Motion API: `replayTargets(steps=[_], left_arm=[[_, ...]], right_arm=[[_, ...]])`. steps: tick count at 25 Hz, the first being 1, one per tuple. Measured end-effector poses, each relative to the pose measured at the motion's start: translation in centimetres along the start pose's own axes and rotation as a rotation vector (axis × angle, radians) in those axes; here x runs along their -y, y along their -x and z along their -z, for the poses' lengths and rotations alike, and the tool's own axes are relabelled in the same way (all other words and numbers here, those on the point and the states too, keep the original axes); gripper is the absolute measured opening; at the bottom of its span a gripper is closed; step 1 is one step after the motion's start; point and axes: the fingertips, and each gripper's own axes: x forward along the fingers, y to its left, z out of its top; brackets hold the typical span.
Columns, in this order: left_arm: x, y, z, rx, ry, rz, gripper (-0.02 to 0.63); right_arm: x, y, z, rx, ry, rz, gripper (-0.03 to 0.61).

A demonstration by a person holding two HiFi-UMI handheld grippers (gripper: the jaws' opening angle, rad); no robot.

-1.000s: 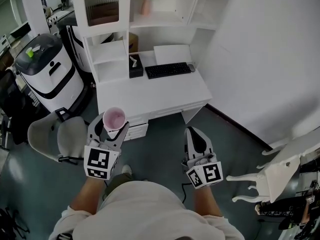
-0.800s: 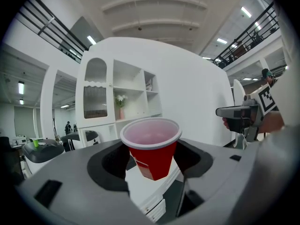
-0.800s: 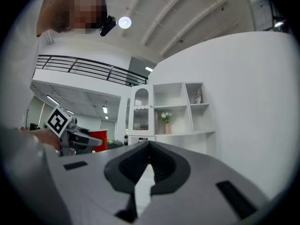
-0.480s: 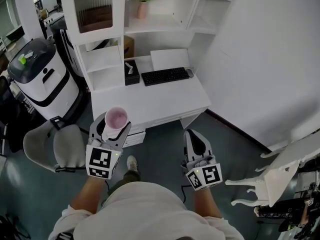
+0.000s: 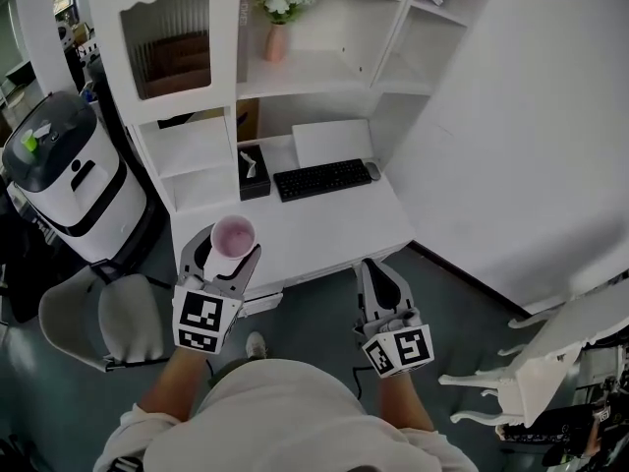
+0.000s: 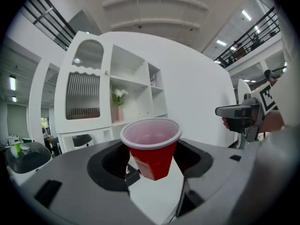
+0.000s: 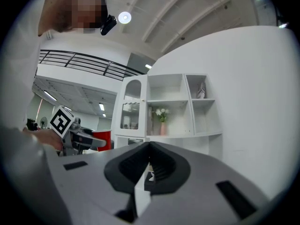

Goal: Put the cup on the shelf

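Red plastic cup point(image 5: 233, 236) stands upright, clamped in the left tool point(image 5: 224, 254); the right tool point(image 5: 379, 278) is together, empty. The white shelf unit point(image 5: 316, 67) has drawn nearer, so placing looks close.

Upright red cup point(image 6: 151, 146), gripper-held point(image 6: 152, 172)

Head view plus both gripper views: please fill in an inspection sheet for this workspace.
Surface: white desk, front part bare.
Job's things: red cup upright between the left gripper's jaws; shelf above the desk, not yet reached.
Clutter: keyboard, mouse and tissue box at the desk's back; vase of flowers on the shelf.
Grippers: left gripper shut on the cup; right gripper shut, empty.
Cables: nothing seen.
Surroundings: grey chair at left, white chair at right.
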Motion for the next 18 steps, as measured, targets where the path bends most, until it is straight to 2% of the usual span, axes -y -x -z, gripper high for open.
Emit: replayTargets(steps=[9, 18], left_arm=[[-4.7, -8.1, -1.5, 0.002, -0.026, 0.051, 0.293], [-6.8, -13.9, -1.8, -0.017, -0.014, 0.086, 0.293]], right_arm=[[3.3, -7.8, -0.1, 0.014, -0.005, 0.047, 0.005], [5.4, -11.5, 0.7, 0.005, -0.019, 0.068, 0.005]])
